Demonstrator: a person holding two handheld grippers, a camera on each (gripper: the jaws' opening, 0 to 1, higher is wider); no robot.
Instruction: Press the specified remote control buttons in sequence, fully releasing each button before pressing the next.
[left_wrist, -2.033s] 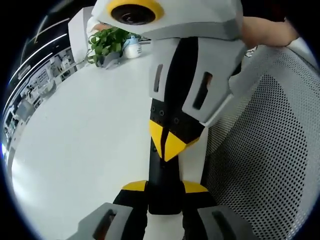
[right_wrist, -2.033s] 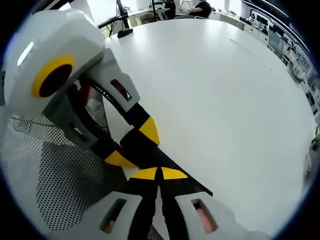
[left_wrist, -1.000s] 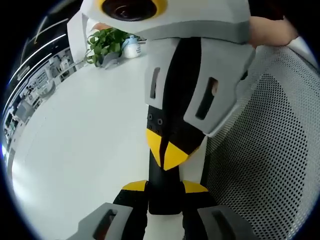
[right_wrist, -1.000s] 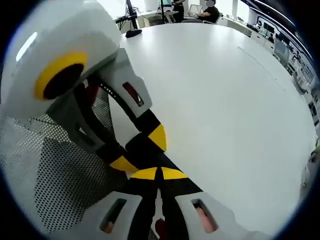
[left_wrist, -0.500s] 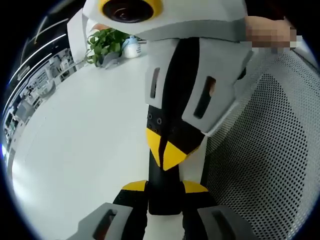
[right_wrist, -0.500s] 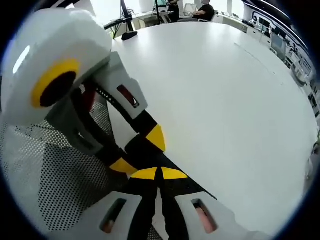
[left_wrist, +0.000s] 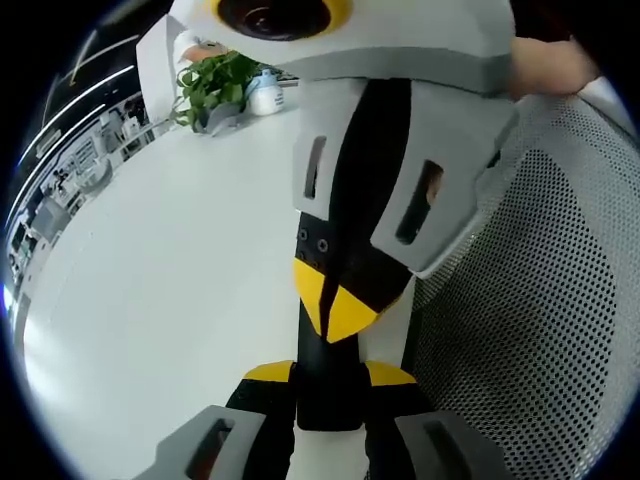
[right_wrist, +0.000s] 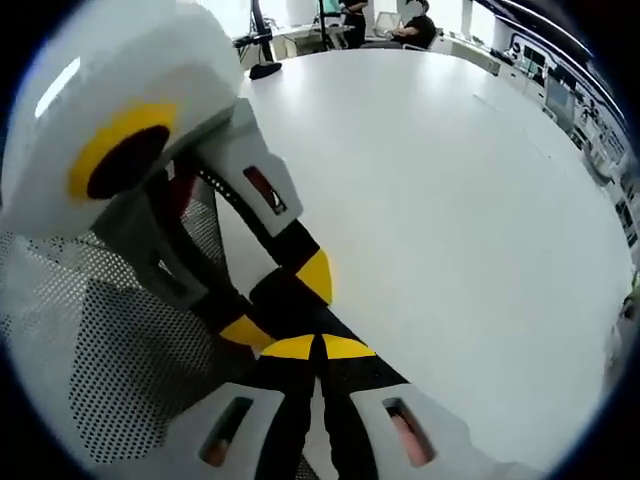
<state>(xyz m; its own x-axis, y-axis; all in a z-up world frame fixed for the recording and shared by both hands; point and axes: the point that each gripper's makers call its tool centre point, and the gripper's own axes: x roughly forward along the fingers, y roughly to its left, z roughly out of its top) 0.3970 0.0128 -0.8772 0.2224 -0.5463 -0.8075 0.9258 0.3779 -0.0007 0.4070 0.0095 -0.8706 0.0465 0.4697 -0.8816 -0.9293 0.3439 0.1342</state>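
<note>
Yellow, black, grey and white are showing everywhere.

The left gripper (left_wrist: 328, 372) is wearing black jaws with yellow tips and grey sides, and the black remote (left_wrist: 330, 390) is sitting between them. The right gripper (left_wrist: 328, 300) is looking the same: grey, black, yellow-tipped. The table (left_wrist: 160, 270) is shining plain white. The chair back (left_wrist: 540, 300) is showing white mesh with dark dots. Green leaves (left_wrist: 212, 82) are growing near the table's far edge.

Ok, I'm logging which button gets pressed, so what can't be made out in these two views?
1. Buttons: in the left gripper view, the closed tips of the right gripper cover the face of the remote; no button or label is readable.
2. Contact: whether those tips are pressing or only resting cannot be told.
3. Remote's outline: in the right gripper view, the left gripper hides it.
4. White item beside the plant: too small.
</note>
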